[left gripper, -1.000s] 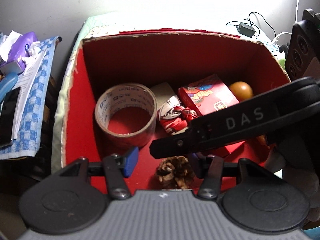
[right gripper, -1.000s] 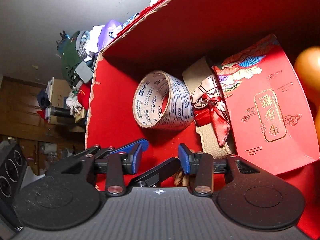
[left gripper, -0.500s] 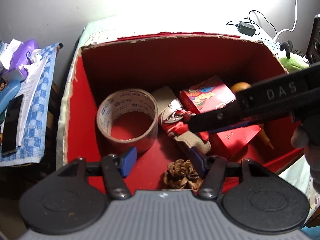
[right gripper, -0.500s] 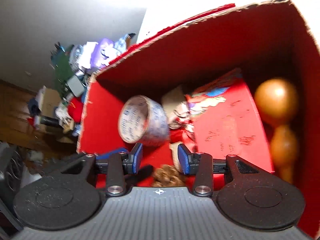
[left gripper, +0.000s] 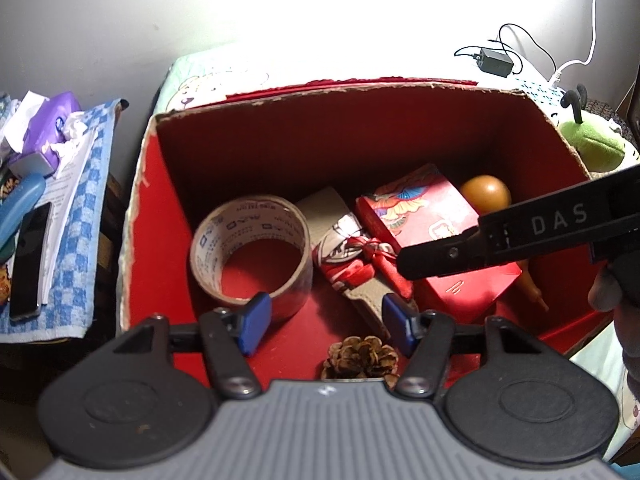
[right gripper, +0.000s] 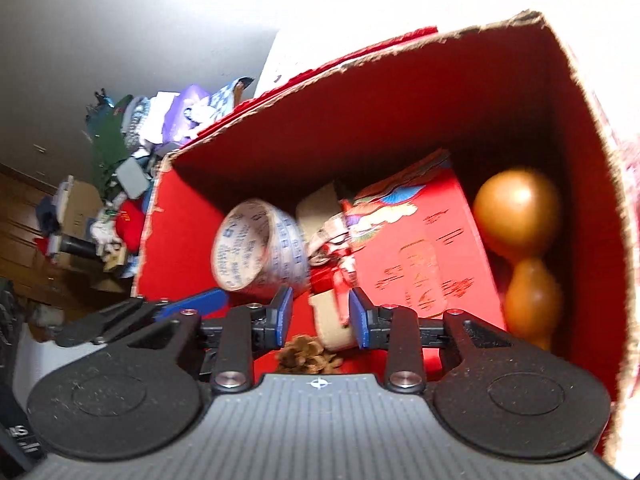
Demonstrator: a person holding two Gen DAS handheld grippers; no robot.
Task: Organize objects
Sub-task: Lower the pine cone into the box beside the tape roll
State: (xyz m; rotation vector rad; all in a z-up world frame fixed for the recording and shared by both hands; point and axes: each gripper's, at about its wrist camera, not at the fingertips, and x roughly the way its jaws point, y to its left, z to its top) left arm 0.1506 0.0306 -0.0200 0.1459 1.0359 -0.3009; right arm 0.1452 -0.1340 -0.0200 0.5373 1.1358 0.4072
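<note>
A red cardboard box [left gripper: 168,208] [right gripper: 580,128] holds a roll of printed tape [left gripper: 250,256] [right gripper: 260,252], a beige strap with a red ribbon [left gripper: 352,252] [right gripper: 332,264], a red decorated packet [left gripper: 436,240] [right gripper: 424,248], a brown gourd [left gripper: 485,192] [right gripper: 516,212] and a pine cone [left gripper: 360,358] [right gripper: 308,354]. My left gripper [left gripper: 324,322] is open and empty above the box's near side. My right gripper [right gripper: 320,316] is open and empty, above the pine cone; its black arm shows in the left wrist view [left gripper: 520,236].
A blue checked cloth [left gripper: 80,216] with papers, a phone and a purple tissue pack lies left of the box. A green plush toy [left gripper: 592,144] and a charger with cables [left gripper: 496,60] lie at the back right. Cluttered shelves [right gripper: 100,200] stand farther left.
My right gripper has pulled up and back out of the box, leaving the pine cone on the box floor. The left gripper has lifted slightly.
</note>
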